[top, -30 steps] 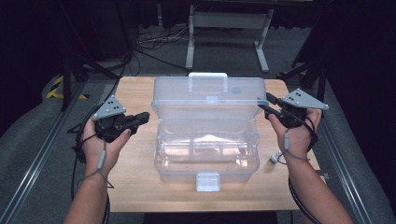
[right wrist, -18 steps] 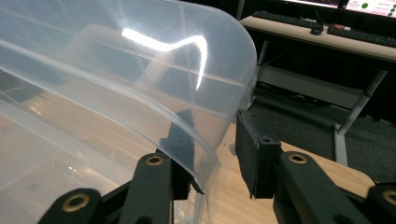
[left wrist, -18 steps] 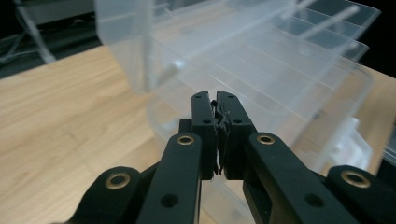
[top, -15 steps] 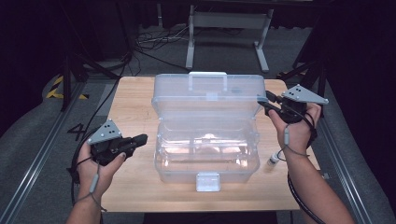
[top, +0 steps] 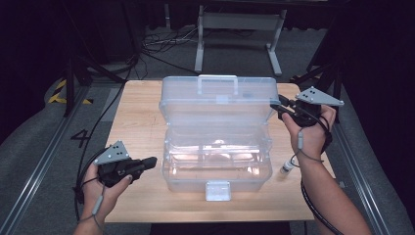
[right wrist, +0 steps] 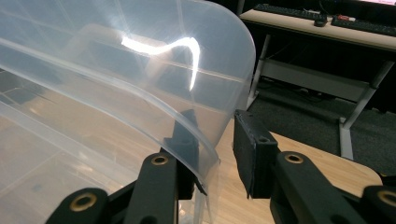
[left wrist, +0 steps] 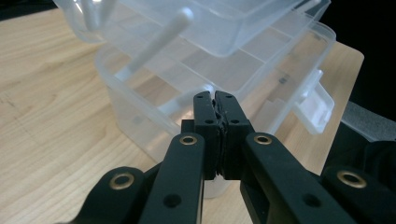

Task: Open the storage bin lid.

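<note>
On table (top: 137,122): clear unlabelled plastic box (top: 218,161), lid (top: 218,105) raised; right gripper (top: 280,108) spread astride lid edge; left gripper (top: 149,161) pressed together, empty.

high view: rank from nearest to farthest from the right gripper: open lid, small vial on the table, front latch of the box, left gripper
1. open lid: at the right gripper, its right edge between the jaws.
2. small vial: on the table, near-right, beside the forearm.
3. front latch: box's near side, centre.
4. left gripper: near-left, beyond the box.
</note>
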